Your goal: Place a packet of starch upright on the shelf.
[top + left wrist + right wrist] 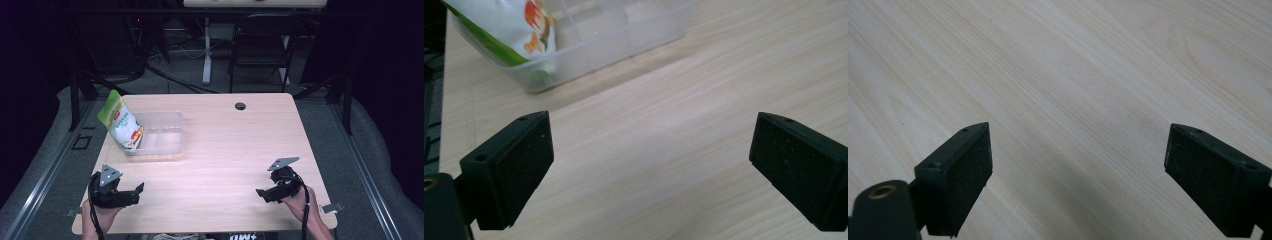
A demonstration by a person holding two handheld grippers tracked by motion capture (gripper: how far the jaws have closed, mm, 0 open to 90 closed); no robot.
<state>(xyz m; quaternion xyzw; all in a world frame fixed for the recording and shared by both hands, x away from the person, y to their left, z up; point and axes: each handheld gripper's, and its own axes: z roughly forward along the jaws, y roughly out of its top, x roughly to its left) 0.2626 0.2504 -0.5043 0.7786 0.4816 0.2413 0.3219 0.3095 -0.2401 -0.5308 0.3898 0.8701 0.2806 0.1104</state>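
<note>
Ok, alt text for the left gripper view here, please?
The left gripper is open over bare wooden table, nothing between its black jaws. Beyond, a clear plastic container holds a green-and-white pouch leaning in its end.

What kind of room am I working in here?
Probably a lab or recording studio: a light wooden table ringed by black curtains, with floor cables and a folding chair behind it.

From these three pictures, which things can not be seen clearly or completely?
- Bag, high view: its print is too small to read.
- Bag, left gripper view: its top is cut off by the picture's upper edge.
- Clear tray, high view: the bag leaning in its left end hides that part; whether anything else lies there cannot be told.
- Person's hands, high view: the left gripper and right gripper cover most of them.
</note>
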